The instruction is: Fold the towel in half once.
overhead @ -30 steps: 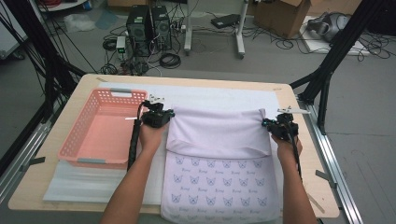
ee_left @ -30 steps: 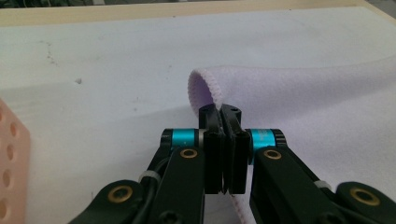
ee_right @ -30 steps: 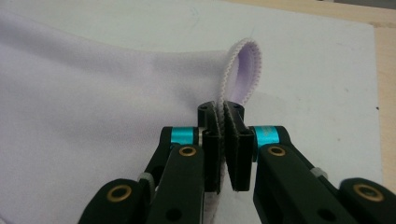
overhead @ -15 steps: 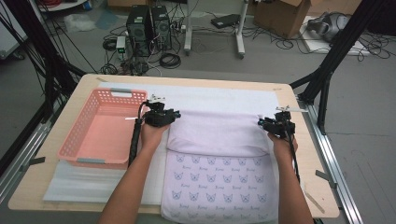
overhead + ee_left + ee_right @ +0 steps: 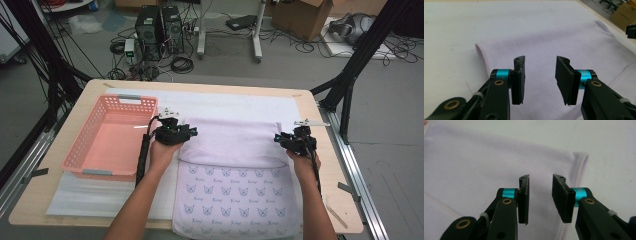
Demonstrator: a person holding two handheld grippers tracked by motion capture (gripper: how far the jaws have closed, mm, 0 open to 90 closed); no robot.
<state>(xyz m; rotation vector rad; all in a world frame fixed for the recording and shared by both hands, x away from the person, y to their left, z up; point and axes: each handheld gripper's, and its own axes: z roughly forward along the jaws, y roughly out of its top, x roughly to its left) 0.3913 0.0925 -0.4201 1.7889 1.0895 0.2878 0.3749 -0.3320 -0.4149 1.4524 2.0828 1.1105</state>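
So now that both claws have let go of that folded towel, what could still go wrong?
Hedged guesses. The left gripper and right gripper hang open just above the towel; a jaw could catch the cloth and pull the fold open as it lifts away. The folded edge looks slightly curved, so another fold might come out uneven. The pink basket sits close beside the left forearm.

Even, soft indoor light, no glare.
Around the towel shadows were faint; the high view was slightly soft, and in both gripper views the near black arms blurred while the cloth stayed sharp.
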